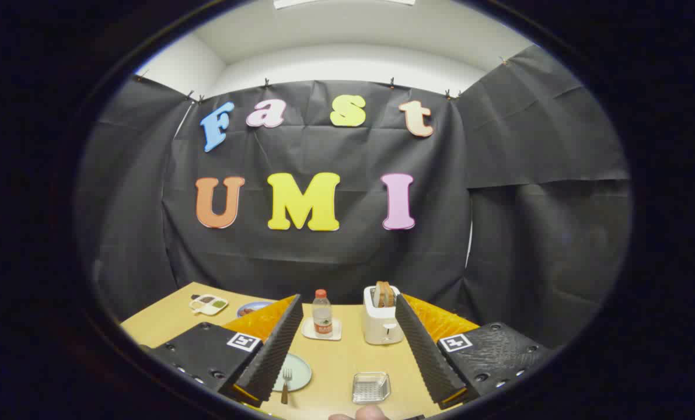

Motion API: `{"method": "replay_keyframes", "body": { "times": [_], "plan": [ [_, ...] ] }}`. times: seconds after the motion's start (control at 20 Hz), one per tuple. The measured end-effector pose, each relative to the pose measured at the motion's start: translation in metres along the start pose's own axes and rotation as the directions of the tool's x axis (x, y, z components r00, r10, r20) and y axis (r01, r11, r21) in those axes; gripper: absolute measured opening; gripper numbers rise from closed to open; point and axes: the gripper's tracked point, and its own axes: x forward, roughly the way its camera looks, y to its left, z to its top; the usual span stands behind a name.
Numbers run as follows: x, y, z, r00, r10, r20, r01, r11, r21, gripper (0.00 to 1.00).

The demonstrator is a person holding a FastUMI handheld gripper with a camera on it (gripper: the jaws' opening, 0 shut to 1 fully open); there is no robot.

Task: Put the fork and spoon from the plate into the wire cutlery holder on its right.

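Matt wood-look table (pixel 335 361); wire metal holder (pixel 370 388); plate (pixel 297 370) possibly glazed ceramic.

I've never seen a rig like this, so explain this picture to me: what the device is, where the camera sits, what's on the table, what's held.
A person carries a hand-held two-finger claw; the fisheye camera rides on it, looking forward along its fingers. They stand wide open, holding nothing. Between them on the wooden table lie a pale green plate with a fork and, to its right, the wire cutlery holder. Beyond stand a water bottle on a coaster, a white toaster with bread, and a divided sauce dish.
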Motion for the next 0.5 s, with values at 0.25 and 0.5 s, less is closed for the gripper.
{"method": "replay_keyframes", "body": {
  "times": [0.25,0.5],
  "plan": [
    [0.002,0.008,-0.003,1.000,0.020,-0.018,-0.020,1.000,0.001,0.95],
    [0.003,0.014,-0.004,0.999,0.037,-0.037,-0.036,0.999,0.011,0.95]
  ]
}}
